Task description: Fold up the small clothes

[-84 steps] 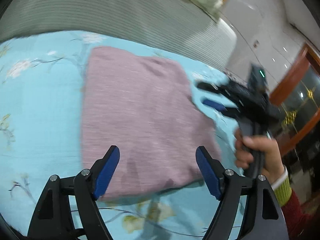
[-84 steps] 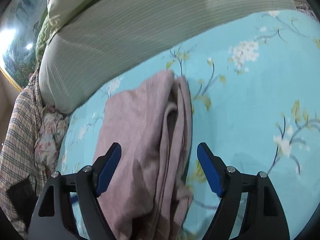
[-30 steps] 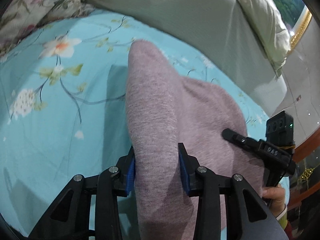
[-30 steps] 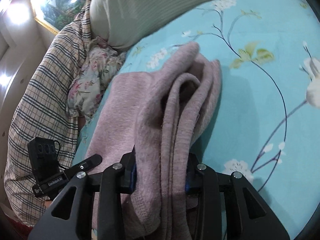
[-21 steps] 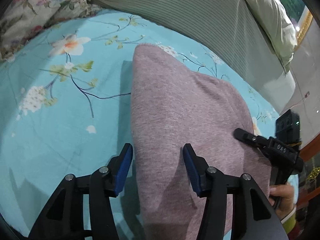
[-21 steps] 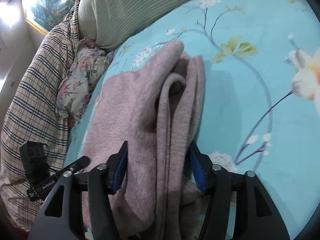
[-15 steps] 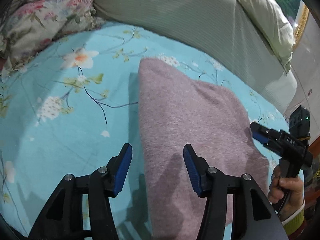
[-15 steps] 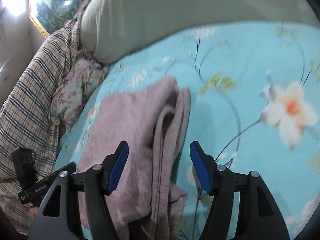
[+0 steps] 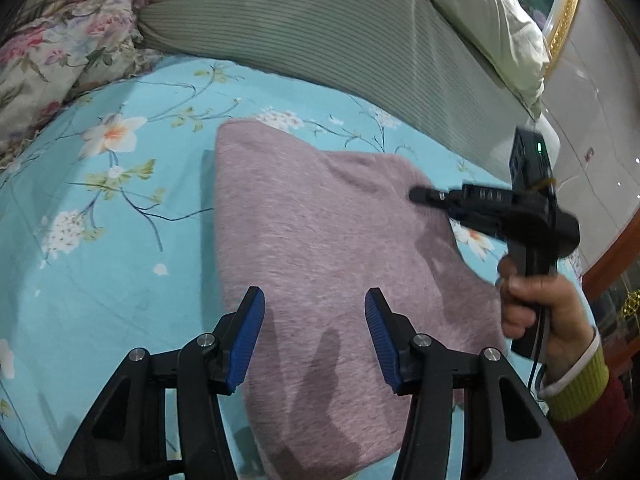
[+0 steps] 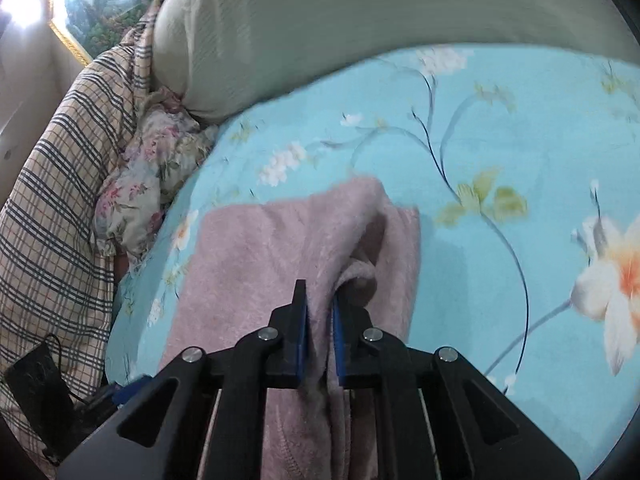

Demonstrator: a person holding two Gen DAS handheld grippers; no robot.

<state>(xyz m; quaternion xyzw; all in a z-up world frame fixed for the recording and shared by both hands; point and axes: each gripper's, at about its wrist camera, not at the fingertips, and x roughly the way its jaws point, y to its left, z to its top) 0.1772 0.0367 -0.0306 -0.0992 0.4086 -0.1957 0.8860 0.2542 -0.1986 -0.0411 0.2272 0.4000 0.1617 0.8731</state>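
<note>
On the bed: floral sheet carries everything, edges cut off.
Garment: folded pink garment lies mid-sheet, near corner hidden behind the fingers.
Left gripper: jaws half open, empty, above the garment.
Right gripper: jaws just closed, pinching a garment fold.

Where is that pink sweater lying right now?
The folded pink sweater lies on the blue floral bedsheet, below the striped grey pillow. The right gripper pinches a fold at its right edge.
</note>
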